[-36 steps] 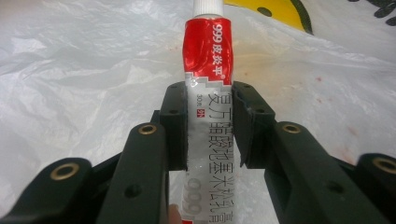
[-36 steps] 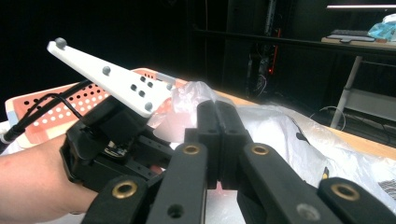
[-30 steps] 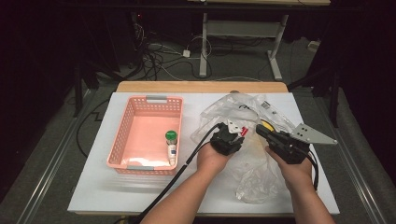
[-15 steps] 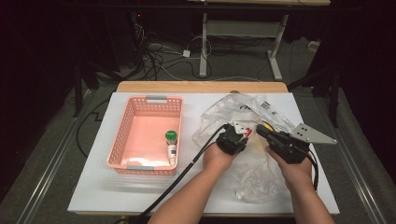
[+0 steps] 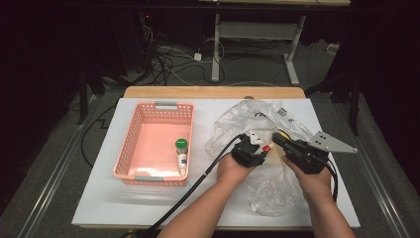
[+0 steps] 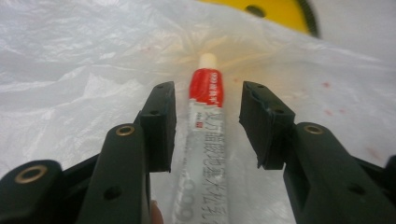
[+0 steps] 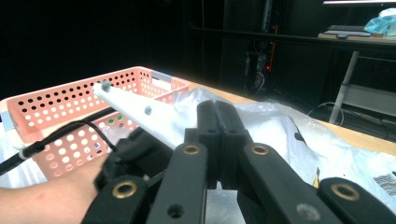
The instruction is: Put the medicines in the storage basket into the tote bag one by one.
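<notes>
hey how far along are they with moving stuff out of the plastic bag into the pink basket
Looks done: one green-capped bottle lies in the pink basket. In hand: the left gripper is open, jaws either side of a red-and-white tube on the clear plastic bag, not yet closed on it. The right gripper is shut, jaws pressed together. Left: gripping the tube and carrying it over; a yellow item also lies by the bag.
</notes>
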The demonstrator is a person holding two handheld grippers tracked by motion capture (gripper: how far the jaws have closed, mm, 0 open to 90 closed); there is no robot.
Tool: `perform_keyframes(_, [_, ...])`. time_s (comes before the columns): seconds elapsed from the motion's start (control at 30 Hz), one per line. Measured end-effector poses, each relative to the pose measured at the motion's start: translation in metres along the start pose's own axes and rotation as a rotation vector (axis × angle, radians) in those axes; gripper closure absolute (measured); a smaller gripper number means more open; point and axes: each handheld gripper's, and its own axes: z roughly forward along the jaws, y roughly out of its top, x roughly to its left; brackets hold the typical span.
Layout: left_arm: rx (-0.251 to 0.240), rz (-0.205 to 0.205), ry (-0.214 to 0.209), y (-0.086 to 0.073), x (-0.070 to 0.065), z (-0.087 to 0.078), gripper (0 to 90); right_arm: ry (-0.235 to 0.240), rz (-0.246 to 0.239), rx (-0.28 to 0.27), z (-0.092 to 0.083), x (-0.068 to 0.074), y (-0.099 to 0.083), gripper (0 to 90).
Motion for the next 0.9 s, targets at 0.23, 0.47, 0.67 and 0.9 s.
perform_keyframes(0.23, [-0.032,-0.023,-0.058,-0.010,-0.001,-0.024,47.1,0.004,-0.002,0.003,-0.001,0.000,0.000,90.0])
perform_keyframes(0.47, [-0.058,-0.013,-0.066,-0.024,-0.007,-0.046,38.7,0.003,-0.005,0.004,-0.001,0.001,0.000,90.0])
perform_keyframes(0.67, [-0.055,-0.014,-0.092,-0.036,-0.011,-0.062,29.2,0.004,-0.008,0.004,-0.001,0.002,0.000,90.0])
perform_keyframes(0.9, [-0.080,-0.011,-0.107,-0.045,-0.015,-0.082,23.7,0.008,-0.008,0.010,0.000,0.004,-0.001,90.0])
